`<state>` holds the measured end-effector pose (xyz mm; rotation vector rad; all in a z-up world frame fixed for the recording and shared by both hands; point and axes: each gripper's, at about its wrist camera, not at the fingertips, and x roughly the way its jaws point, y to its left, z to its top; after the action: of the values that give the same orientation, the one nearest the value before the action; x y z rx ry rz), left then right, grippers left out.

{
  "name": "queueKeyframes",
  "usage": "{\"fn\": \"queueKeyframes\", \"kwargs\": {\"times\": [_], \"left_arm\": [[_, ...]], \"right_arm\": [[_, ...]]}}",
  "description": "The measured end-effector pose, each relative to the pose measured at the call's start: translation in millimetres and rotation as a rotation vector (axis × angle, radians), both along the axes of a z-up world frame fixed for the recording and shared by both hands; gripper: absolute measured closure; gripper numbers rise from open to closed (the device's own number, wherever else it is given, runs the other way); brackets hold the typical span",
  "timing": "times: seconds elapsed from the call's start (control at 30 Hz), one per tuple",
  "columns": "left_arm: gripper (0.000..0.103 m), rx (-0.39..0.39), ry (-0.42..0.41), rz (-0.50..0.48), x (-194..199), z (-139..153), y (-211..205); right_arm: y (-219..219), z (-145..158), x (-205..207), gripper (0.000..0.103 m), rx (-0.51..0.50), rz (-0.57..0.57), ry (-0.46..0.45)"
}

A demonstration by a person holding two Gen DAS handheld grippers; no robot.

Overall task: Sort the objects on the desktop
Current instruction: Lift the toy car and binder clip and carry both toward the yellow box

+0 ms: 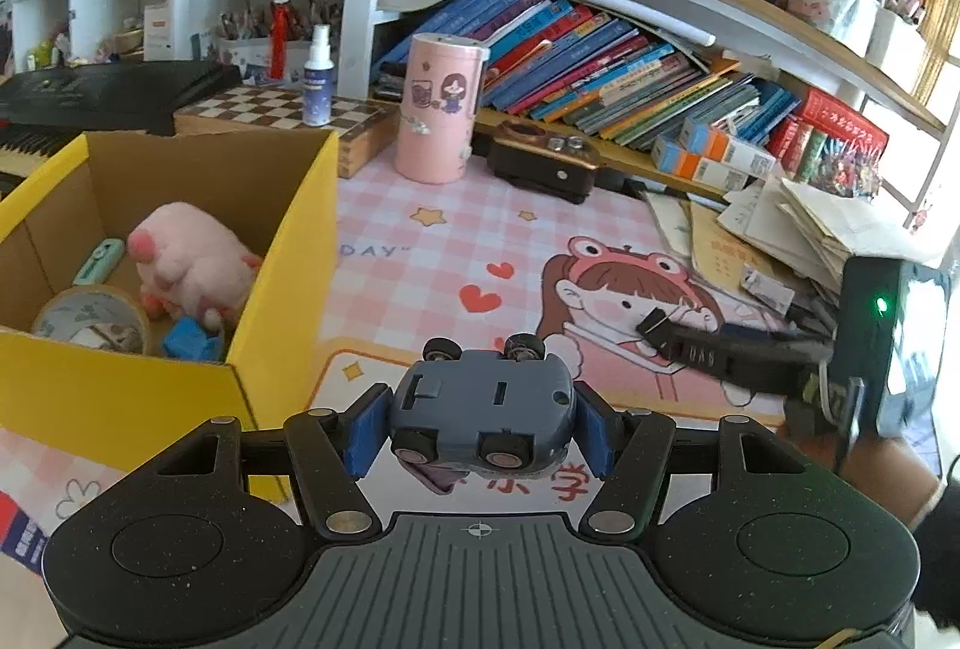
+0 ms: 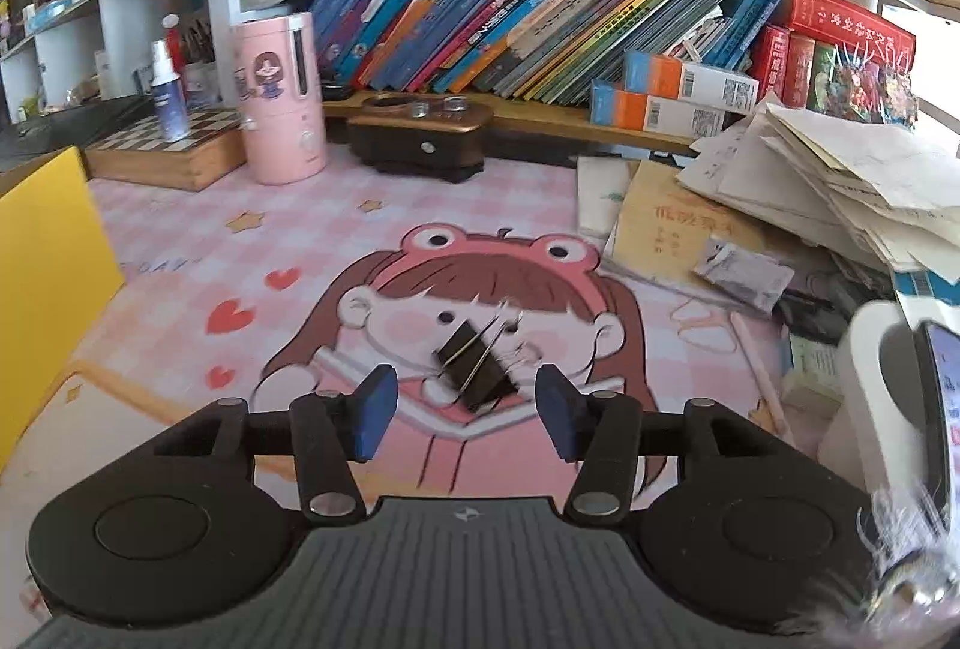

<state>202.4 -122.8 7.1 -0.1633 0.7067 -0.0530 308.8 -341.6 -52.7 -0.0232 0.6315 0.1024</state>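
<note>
The left gripper pinches a small blue-grey toy car between its blue pads, one pad pressed to each flank; the car is turned belly-up, wheels toward the camera, held clear above the pink checked desk mat. Just to its left stands a yellow cardboard box, open at the top, and inside lie a pink plush toy, a roll of tape, a small blue piece and a mint-green item against the far wall. The right gripper is spread, its pads apart and touching nothing. A black binder clip sits between and a little ahead of the fingertips, on the cartoon girl printed on the mat; its wire handles are blurred, so whether it rests flat or is tipped is hard to say. In the left wrist view the right gripper reaches in from the right edge, with the clip seeming to lie at its tip. Behind, a pink cylindrical container stands near a chessboard box, and loose papers are heaped at the right under a shelf of books.
</note>
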Motion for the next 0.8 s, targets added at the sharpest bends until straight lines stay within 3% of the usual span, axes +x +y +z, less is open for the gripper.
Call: {"fn": "queueKeyframes", "kwargs": {"times": [0.2,0.27,0.33,0.43,0.6,0.8], "left_arm": [[0.04,0.02,0.026,0.013,0.4,-1.5,3.4],[0.04,0.025,0.03,0.022,0.4,-1.1,4.7],[0.04,0.026,0.034,0.031,0.3,-1.1,6.5],[0.04,0.024,0.035,0.04,0.1,-1.3,8.4],[0.04,0.015,0.028,0.037,-0.3,-0.6,7.5],[0.04,-0.005,0.0,0.014,-6.4,3.3,6.9]], "right_arm": [[-6.9,-6.9,35.1,0.059,0.031,-0.014,-0.013],[-7.2,-11.0,45.7,0.066,0.037,-0.015,0.003],[-8.0,-16.1,53.9,0.085,0.05,-0.013,0.03],[-8.0,-15.3,51.3,0.097,0.085,0.009,0.019],[4.5,-2.3,30.4,0.101,0.046,0.044,-0.068],[8.3,14.4,6.2,0.101,0.057,0.072,-0.085]]}}
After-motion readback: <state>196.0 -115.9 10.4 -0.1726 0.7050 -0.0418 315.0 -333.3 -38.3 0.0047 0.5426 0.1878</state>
